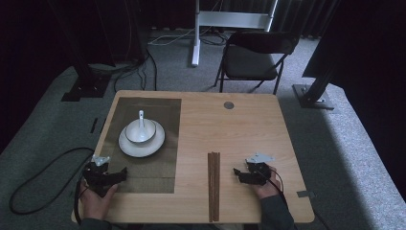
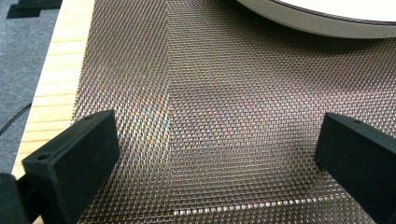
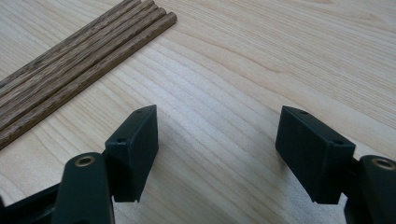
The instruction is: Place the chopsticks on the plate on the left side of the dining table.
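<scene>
1. Near the front edge of the pale wooden table (image 1: pixel 239 129), the right gripper (image 1: pixel 248 175) rests with its jaws spread wide and empty, just beside the bundle of dark brown wooden chopsticks (image 1: pixel 213 184).
2. Those chopsticks look light, stiff and slim; lying flat and packed together, I judge they would roll or scatter if nudged. Pinching across the whole bundle near its middle seems the safest hold, since a grip at one end would let the far end droop.
3. Close up, the right gripper view shows their reddish-brown grain, rounded ends and side-by-side lie.
4. Over at the left, the left gripper (image 1: pixel 111 176) hovers with jaws released above the near part of the brown woven mesh placemat (image 1: pixel 158 167), a thin, floppy sheet.
5. Farther back on the mat sits a round white ceramic plate (image 1: pixel 129 147) carrying a white bowl (image 1: pixel 146 133) with a white ceramic spoon (image 1: pixel 141 120) standing in it: hard, smooth, breakable pieces.
</scene>
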`<act>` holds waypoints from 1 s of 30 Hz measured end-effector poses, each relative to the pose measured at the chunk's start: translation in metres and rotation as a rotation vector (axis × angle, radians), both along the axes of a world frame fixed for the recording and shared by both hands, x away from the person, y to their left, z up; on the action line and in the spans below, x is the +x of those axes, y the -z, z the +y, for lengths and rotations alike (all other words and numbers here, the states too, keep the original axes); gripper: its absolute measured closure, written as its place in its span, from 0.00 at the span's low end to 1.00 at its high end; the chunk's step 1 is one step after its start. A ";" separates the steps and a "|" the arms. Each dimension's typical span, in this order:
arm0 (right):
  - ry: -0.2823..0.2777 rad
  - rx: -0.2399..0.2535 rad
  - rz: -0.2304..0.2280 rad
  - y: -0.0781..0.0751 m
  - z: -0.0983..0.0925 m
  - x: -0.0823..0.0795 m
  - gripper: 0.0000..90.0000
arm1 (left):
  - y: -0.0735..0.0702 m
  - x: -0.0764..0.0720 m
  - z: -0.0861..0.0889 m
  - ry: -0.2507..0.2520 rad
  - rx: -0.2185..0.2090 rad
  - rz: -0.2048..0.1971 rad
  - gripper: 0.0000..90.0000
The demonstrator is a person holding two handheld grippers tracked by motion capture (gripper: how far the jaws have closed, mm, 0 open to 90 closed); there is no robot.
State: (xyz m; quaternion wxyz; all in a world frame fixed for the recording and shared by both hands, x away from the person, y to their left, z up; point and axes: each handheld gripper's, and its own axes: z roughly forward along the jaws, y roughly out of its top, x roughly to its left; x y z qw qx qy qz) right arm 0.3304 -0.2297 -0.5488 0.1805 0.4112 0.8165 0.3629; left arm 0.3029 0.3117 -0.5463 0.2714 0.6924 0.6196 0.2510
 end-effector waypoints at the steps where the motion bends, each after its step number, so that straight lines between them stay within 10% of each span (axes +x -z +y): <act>1: 0.000 0.000 0.000 0.000 0.000 0.000 0.33 | 0.000 0.000 0.000 0.000 0.000 0.000 0.00; 9: -0.001 0.001 0.000 -0.002 -0.002 -0.003 0.47 | 0.000 0.000 0.000 -0.001 0.000 -0.002 0.00; 30: -0.029 0.046 -0.077 -0.028 0.000 -0.019 0.45 | 0.000 0.000 0.000 -0.002 -0.001 -0.001 0.00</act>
